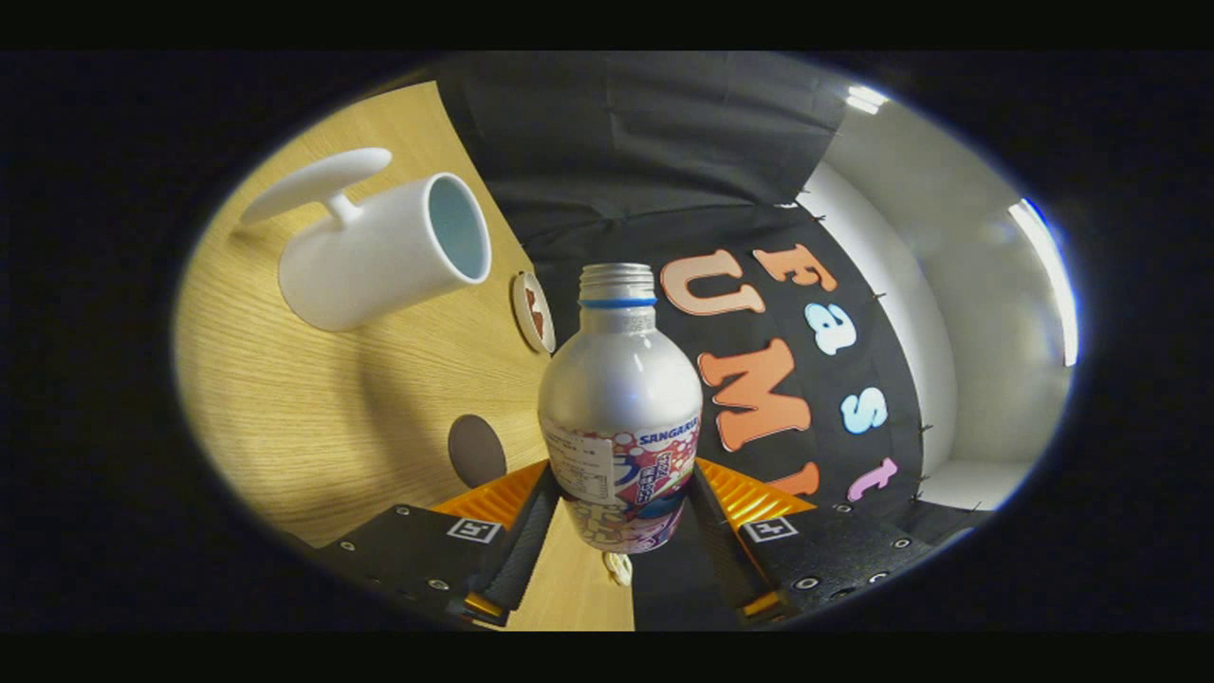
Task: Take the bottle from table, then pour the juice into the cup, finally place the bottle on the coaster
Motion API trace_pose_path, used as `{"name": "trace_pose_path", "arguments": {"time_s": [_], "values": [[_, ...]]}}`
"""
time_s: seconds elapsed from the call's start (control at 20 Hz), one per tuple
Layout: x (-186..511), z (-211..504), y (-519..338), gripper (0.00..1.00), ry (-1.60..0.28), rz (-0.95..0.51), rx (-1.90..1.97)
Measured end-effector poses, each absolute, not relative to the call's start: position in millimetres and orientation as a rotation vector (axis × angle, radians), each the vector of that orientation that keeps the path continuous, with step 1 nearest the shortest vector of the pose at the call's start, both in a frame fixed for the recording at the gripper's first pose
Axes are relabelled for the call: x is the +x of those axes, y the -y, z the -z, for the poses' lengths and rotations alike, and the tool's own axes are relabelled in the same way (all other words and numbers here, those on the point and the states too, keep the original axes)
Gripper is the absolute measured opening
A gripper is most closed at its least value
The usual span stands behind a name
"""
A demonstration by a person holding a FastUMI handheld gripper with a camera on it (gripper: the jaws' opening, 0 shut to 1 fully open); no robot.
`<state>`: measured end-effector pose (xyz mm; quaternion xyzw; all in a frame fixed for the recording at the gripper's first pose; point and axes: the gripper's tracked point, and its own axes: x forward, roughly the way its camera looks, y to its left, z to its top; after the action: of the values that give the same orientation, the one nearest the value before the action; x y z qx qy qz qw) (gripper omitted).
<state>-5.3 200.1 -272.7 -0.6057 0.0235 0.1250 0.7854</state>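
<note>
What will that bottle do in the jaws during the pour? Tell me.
The bottle looks like smooth, glossy metal, so it may slip. The gripper clamps its lower body, leaving it top-heavy, apt to pivot. Its mouth is uncapped, so tilting probably spills quickly.

Dim, warm light; strong fisheye warp

I count one bottle [621, 408] clamped between my gripper's [621, 517] two fingers and one white cup [384, 251]. I also see two round coasters [533, 311] on one wooden table [285, 417].
</note>
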Motion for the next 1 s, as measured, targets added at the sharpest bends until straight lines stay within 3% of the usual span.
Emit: {"name": "trace_pose_path", "arguments": {"time_s": [1.0], "values": [[12, 260, -214, 0.77, 0.138, -0.328, -1.567]]}}
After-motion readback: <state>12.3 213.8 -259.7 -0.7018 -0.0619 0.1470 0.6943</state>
